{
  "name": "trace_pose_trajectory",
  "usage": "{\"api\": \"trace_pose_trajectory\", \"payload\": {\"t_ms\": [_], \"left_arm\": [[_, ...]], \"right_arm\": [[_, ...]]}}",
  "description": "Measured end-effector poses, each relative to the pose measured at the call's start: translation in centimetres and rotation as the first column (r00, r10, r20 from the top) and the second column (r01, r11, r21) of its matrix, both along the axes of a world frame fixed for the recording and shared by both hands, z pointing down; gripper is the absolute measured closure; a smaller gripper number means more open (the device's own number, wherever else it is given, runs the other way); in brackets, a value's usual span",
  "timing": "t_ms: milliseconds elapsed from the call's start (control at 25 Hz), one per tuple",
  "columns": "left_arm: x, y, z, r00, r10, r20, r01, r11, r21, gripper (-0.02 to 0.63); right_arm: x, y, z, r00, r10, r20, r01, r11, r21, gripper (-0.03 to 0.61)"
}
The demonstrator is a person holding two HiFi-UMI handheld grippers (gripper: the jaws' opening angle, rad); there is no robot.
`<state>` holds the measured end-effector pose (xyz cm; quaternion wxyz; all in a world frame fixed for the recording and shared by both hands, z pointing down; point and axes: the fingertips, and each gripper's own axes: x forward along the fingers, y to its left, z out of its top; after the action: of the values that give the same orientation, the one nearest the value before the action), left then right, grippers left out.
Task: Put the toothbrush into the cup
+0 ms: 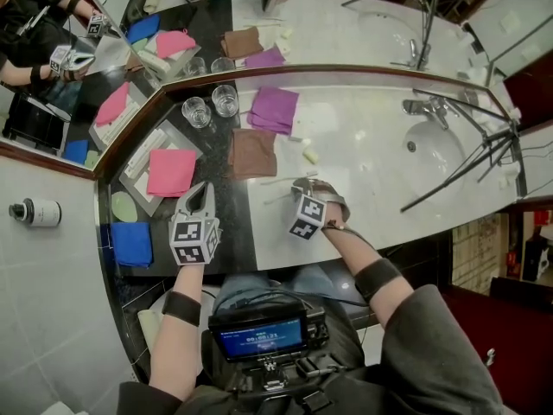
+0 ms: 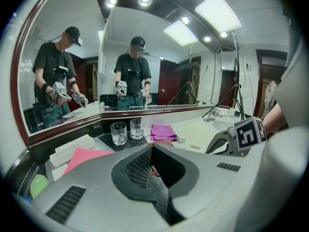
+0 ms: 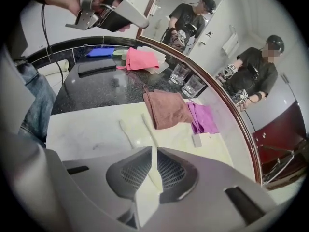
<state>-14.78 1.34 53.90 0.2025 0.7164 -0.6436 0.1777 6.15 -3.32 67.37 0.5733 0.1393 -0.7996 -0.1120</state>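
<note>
My right gripper (image 3: 154,151) is shut on a white toothbrush (image 3: 149,132), whose handle runs out past the jaws above the marble. The right gripper (image 1: 302,185) hangs over the white counter in the head view, just right of a brown cloth (image 1: 253,152). A second white toothbrush (image 3: 125,133) lies flat on the marble to the left. Two clear glass cups (image 1: 197,111) (image 1: 225,100) stand on the black granite by the mirror, well beyond both grippers. My left gripper (image 1: 203,188) hovers over the granite beside a pink cloth (image 1: 170,171); the left gripper (image 2: 153,150) is shut with nothing in it.
A purple cloth (image 1: 275,109) lies right of the cups, with a blue cloth (image 1: 131,243) and a green disc (image 1: 124,206) at the near left. Small soap bars (image 1: 310,155) sit on the marble. Sink (image 1: 436,150), faucet (image 1: 423,108) and tripod legs (image 1: 458,167) fill the right.
</note>
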Motion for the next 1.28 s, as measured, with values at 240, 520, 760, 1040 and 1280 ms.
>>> {"api": "trace_pose_trajectory", "payload": {"t_ms": [240,520,760,1040,1280], "left_arm": [[0.0,-0.7,-0.3,1.000,-0.001,-0.002,0.001,1.000,0.003,0.611],[-0.4,-1.5,-0.9,1.000,-0.016,-0.013,0.017,1.000,0.010,0.611],[-0.8,-2.9,-2.3,1.000,-0.015,0.006,0.015,0.999,0.032,0.611],[-1.3,-3.3,-2.9,0.999,-0.028,0.015,0.028,0.999,0.031,0.611],[-1.9,-3.2,-3.3,0.999,-0.045,0.008,0.045,0.998,0.034,0.611]], "right_arm": [[1.4,-0.9,-1.1,0.976,0.183,0.117,-0.174,0.981,-0.082,0.565],[3.6,-3.0,-3.1,0.849,0.460,0.260,-0.409,0.884,-0.227,0.565],[7.1,-3.4,-2.5,0.737,0.617,0.276,-0.533,0.782,-0.322,0.565],[12.0,-3.6,-1.6,0.550,0.787,0.278,-0.666,0.615,-0.422,0.565],[15.4,-3.5,0.2,0.439,0.856,0.272,-0.711,0.517,-0.476,0.565]]}}
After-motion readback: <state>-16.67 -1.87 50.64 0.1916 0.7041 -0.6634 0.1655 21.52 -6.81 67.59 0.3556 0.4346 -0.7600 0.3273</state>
